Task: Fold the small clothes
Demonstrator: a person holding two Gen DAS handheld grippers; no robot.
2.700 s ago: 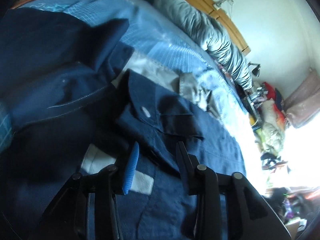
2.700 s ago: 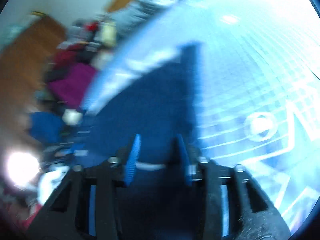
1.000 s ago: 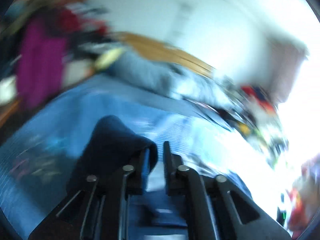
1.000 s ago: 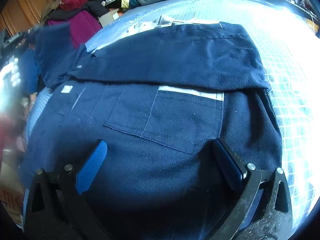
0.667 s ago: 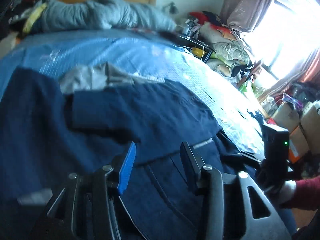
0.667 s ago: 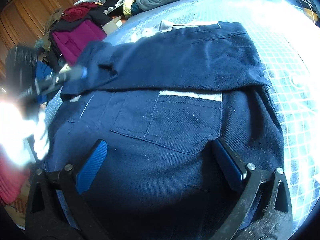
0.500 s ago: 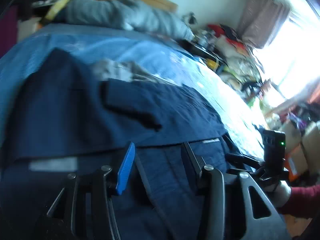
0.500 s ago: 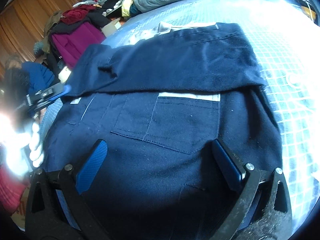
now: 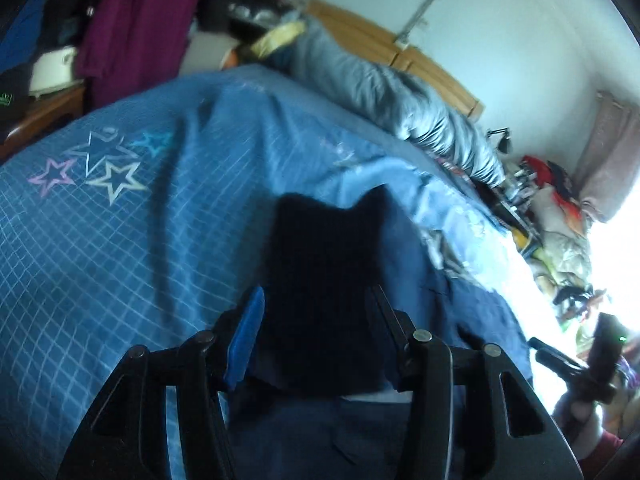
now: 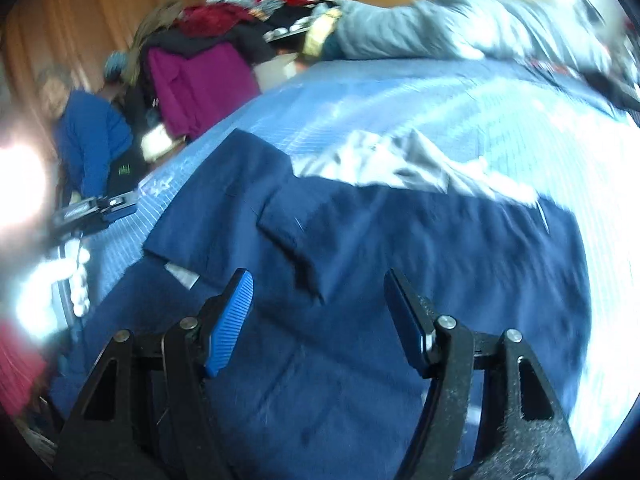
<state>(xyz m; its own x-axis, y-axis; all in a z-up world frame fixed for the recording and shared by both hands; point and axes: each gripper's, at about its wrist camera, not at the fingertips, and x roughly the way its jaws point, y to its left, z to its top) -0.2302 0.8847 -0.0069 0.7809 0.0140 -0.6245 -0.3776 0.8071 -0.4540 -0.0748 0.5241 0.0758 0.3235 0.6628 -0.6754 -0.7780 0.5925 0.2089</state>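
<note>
Navy trousers (image 10: 400,248) lie folded on the blue bed cover (image 10: 420,96), with pale pocket lining (image 10: 392,160) sticking out at the far edge. My right gripper (image 10: 320,312) hovers open just over the near part of the cloth, nothing pinched. In the left wrist view the same navy trousers (image 9: 324,264) rise as a dark fold between the fingers of my left gripper (image 9: 316,316). Its jaws stand apart and open at the garment's left edge. The picture is blurred, so contact with the cloth is unclear.
A grey duvet (image 9: 384,92) and wooden headboard (image 9: 436,76) lie at the far end of the bed. Clothes, including a magenta garment (image 10: 196,84), are piled at the left side. Star-patterned cover (image 9: 100,172) spreads to the left. The other gripper (image 9: 600,352) shows at right.
My left gripper swung left to the garment's edge, and a dark fold now fills its gap. My right gripper's jaws have narrowed from very wide, and its view has tilted up the bed.
</note>
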